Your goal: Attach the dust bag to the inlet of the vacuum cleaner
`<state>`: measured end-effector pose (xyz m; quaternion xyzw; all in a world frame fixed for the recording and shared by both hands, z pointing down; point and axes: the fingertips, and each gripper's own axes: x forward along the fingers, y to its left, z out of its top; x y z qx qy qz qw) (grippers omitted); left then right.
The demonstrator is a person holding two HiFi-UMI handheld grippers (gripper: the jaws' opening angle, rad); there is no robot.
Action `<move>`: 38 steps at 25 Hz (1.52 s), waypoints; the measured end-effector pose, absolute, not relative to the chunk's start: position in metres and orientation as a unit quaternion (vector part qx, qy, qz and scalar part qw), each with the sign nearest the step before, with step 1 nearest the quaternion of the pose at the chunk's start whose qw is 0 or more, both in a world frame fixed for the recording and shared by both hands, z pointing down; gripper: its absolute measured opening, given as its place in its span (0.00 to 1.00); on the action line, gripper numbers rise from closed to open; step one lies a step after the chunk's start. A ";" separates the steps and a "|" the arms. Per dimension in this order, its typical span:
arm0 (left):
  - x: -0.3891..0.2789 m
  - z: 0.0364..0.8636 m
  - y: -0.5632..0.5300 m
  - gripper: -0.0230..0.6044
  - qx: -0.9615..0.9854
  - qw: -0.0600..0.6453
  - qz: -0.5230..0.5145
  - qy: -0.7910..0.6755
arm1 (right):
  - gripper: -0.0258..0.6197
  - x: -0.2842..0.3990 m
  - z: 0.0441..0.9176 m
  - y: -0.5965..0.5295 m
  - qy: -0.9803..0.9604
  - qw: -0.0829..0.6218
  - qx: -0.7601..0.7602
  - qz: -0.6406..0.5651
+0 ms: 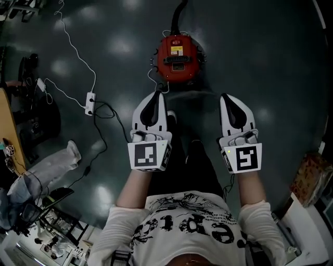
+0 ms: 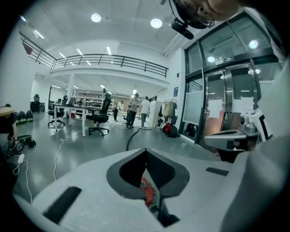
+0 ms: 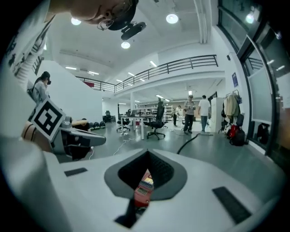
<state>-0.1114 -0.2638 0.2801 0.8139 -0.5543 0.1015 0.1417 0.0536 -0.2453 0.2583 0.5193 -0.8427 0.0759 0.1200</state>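
Observation:
The red vacuum cleaner (image 1: pixel 177 57) stands on the dark floor ahead, with a black hose (image 1: pixel 178 15) running away from it. My left gripper (image 1: pixel 155 95) and right gripper (image 1: pixel 230 97) are held side by side in the air on the near side of it, both shut with nothing between the jaws. In the left gripper view the gripper (image 2: pixel 146 151) points across the hall, and a bit of the vacuum cleaner (image 2: pixel 147 192) shows through the opening behind its tips. The right gripper (image 3: pixel 147 152) shows the vacuum cleaner (image 3: pixel 143 190) the same way. A pale crumpled bag (image 1: pixel 51 167) lies at the left.
A white power strip (image 1: pixel 90 103) with a white cable lies left of the vacuum cleaner. A cluttered bench (image 1: pixel 47 234) fills the lower left and a box (image 1: pixel 310 178) sits at the right. Desks, office chairs (image 2: pixel 99 118) and standing people (image 3: pixel 196 113) are far off in the hall.

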 end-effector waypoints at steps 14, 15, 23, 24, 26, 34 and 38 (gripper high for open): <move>-0.080 0.058 -0.161 0.04 0.839 0.032 0.077 -0.538 | 0.04 0.078 0.066 -0.126 -0.840 0.089 0.534 0.030; -0.075 0.052 -0.154 0.04 0.844 0.019 0.078 -0.531 | 0.04 0.078 0.058 -0.120 -0.841 0.087 0.534 0.024; -0.073 0.020 -0.104 0.04 0.840 -0.006 0.056 -0.540 | 0.04 0.077 0.031 -0.078 -0.845 0.103 0.525 -0.009; -0.073 0.020 -0.102 0.04 0.839 0.002 0.054 -0.541 | 0.04 0.079 0.031 -0.078 -0.844 0.105 0.525 -0.010; -0.072 0.018 -0.099 0.04 0.837 0.016 0.051 -0.545 | 0.04 0.084 0.028 -0.076 -0.839 0.100 0.535 -0.008; -0.079 0.012 -0.089 0.04 0.835 0.005 0.035 -0.549 | 0.04 0.078 0.016 -0.068 -0.830 0.069 0.553 -0.014; -0.076 0.009 -0.097 0.04 0.836 0.013 0.032 -0.547 | 0.04 0.081 0.017 -0.076 -0.830 0.077 0.552 -0.009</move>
